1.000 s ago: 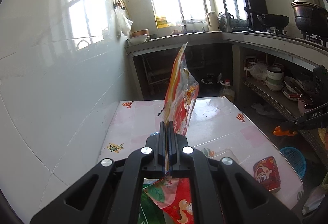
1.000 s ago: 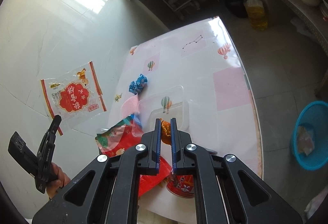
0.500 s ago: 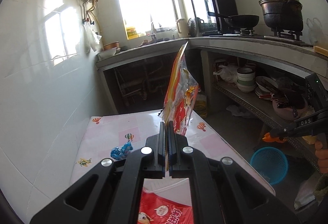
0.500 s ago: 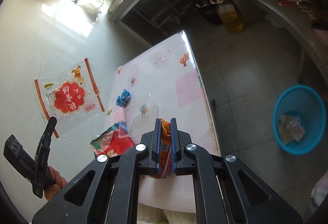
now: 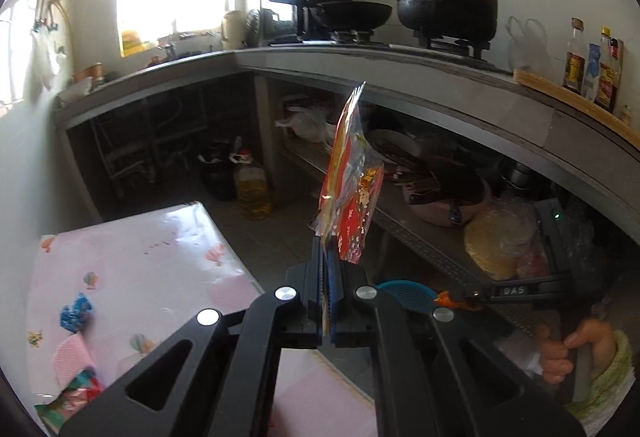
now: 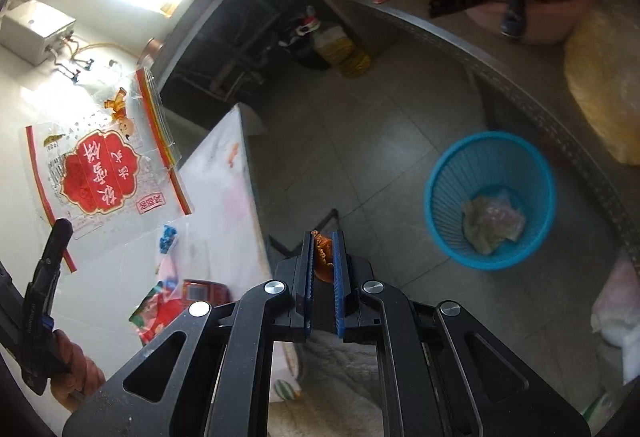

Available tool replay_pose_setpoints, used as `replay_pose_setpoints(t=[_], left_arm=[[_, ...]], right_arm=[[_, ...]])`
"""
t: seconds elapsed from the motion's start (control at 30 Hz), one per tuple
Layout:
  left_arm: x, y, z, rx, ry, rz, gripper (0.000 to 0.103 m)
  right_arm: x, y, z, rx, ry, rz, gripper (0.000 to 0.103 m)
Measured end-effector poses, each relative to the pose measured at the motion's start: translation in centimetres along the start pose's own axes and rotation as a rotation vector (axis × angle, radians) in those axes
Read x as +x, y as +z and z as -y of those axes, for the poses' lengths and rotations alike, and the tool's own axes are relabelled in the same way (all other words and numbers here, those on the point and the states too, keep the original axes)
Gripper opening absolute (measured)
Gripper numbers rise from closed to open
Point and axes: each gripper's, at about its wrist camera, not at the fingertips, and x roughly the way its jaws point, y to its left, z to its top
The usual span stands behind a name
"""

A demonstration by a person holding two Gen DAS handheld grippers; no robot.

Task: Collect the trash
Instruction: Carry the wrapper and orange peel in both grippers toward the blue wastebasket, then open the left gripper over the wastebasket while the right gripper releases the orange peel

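Observation:
My left gripper [image 5: 326,243] is shut on the lower edge of a clear plastic bag with red print [image 5: 352,189], which stands up above its fingers. The right wrist view shows that bag [image 6: 100,173] spread flat at the left, over the left gripper [image 6: 63,228]. My right gripper [image 6: 323,236] is shut on a small orange scrap [image 6: 322,257], out over the tiled floor. A blue basket [image 6: 440,221] stands on the floor to its right, with a crumpled wrapper inside. From the left wrist the basket's rim [image 5: 404,287] shows beside the right gripper [image 5: 460,297].
On the pink-clothed table [image 5: 140,257] lie a blue crumpled wrapper [image 5: 76,317] and a red snack bag [image 5: 76,393]; a red cup [image 6: 204,291] is there too. A yellow oil bottle [image 5: 252,193] stands on the floor. A grey shelf [image 6: 520,85] with bowls runs past the basket.
Both grippers have swung right, away from the table and out over the floor. The blue basket has come closer in the right wrist view. Each gripper still holds its piece.

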Motion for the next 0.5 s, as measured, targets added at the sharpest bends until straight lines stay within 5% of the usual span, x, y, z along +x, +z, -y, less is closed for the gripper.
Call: replay_pose_setpoints(t=[0.27, 0.5], left_arm=[[11.5, -0.9, 5.7, -0.089, -0.206, -0.253, 0.002], [22.0, -4.5, 8.8, -0.146, -0.192, -0.468, 0.002]], right_arm=[[2.3, -0.4, 8.7, 0.205, -0.100, -0.019, 0.007], [5.8, 0.1, 13.8, 0.312, -0.172, -0.055, 0.007]])
